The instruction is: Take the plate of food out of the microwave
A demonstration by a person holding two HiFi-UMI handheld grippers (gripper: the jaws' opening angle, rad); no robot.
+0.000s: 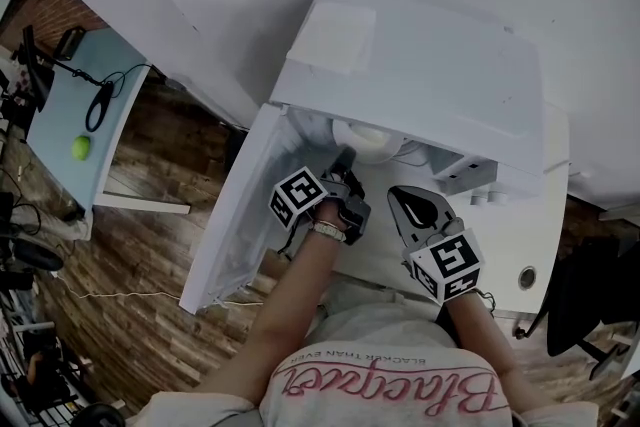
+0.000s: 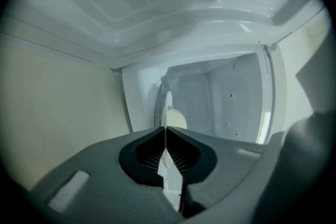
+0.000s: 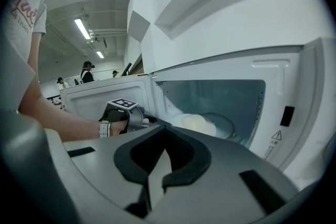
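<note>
left gripper was clamped on the near rim of the plate, which sat inside the microwave directly ahead of its jaws, so the pull looked straight back out; right gripper, closed and empty, hung outside the opening, farther off.

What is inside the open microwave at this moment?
A white plate with a pale mound of food sits inside the microwave. The left tongs reach in, shut on its rim. The floor under the plate is covered; the food's kind is unclear.
</note>
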